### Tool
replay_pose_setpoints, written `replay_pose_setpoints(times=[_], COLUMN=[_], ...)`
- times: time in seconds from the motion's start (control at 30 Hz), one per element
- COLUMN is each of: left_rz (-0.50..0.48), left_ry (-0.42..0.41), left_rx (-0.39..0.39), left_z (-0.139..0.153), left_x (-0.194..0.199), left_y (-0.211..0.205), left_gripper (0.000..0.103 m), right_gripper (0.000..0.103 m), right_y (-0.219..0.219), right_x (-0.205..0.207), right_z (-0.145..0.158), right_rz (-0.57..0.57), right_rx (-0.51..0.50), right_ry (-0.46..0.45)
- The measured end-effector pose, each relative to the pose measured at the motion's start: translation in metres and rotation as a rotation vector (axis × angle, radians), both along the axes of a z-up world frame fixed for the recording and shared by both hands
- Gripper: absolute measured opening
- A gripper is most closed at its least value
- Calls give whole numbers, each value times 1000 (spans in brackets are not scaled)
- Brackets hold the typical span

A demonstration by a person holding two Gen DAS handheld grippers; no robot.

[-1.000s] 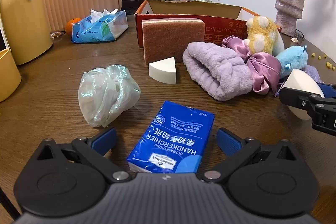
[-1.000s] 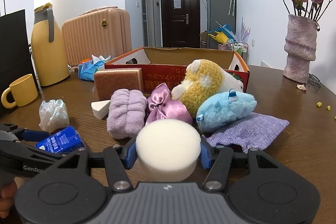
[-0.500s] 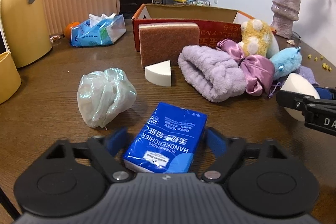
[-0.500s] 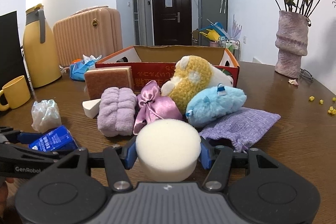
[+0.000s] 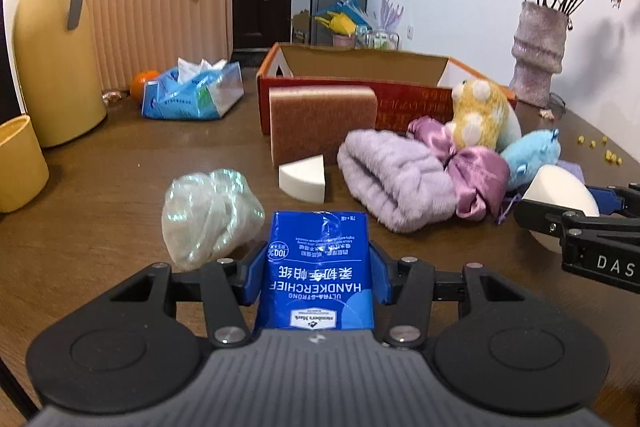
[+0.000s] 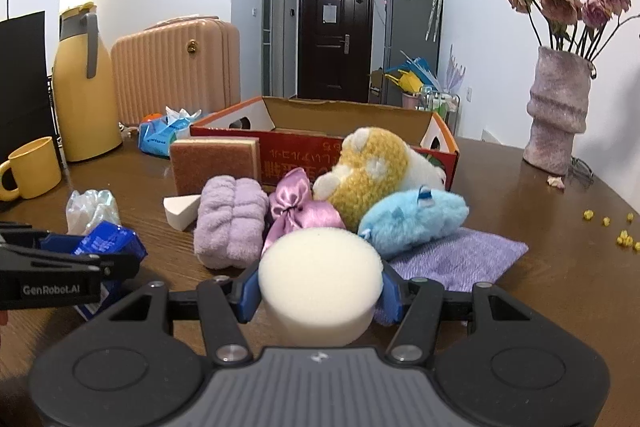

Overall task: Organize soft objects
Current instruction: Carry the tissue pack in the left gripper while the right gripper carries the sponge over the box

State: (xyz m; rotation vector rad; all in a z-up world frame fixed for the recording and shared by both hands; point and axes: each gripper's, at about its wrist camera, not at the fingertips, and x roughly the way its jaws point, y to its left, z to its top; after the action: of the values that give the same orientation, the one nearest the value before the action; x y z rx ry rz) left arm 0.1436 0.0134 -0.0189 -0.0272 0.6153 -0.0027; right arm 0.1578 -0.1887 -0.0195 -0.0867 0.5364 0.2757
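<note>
I see the brown wooden worktop (image 5: 100,163) filling the lower half of both views. At its far edge, in the centre of the frame, stands the open red cardboard box (image 6: 360,155). In front of the box the soft things lie in a cluster: a yellow plush toy (image 6: 372,171) leaning against the box wall, a blue plush toy (image 6: 412,221) just below it, a folded lilac towel (image 5: 392,183) to their left, a pink satin pouch (image 6: 298,213) between towel and plush, and a purple knit cloth (image 6: 456,259) flat under the blue toy. A brown sponge block (image 5: 320,123) stands on edge against the box, with a white wedge sponge (image 5: 302,179) just in front of it and a crumpled plastic bag (image 5: 208,215) to the left of centre.

My left gripper (image 5: 318,277) is at the bottom centre of its view with the blue handkerchief pack (image 5: 318,275) between the blue pads; the jaws are closing and both pads already sit against the sides of the pack. My right gripper (image 6: 320,287) holds the round white sponge (image 6: 320,283) at a moderate width, pads pressed on either side of it, just in front of the purple cloth.
</note>
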Motion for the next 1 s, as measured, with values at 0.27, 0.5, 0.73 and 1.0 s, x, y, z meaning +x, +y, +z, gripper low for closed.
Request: replay_pose_setpoints(times=[0.27,0.5,0.73,1.0], left_rz=[10,42,66,107], left_ry=[-58,-120,-171,-226], left_rx=[-20,-58,-86,-95], left_z=[15,35,51,66], left_x=[1,8,21,38], left_y=[-3,-3,-5,-9], left_gripper=[52,52,52,53], right_gripper=[57,57,57,57], right_y=[-7,-15,-11,-1], right_x=[5,13,25,47], right_z=[17,40,58,69], right_rz=[-25,-56,-59,-57], right_rx=[14,55,71,84], right_ry=[-52,-116,-171,-205])
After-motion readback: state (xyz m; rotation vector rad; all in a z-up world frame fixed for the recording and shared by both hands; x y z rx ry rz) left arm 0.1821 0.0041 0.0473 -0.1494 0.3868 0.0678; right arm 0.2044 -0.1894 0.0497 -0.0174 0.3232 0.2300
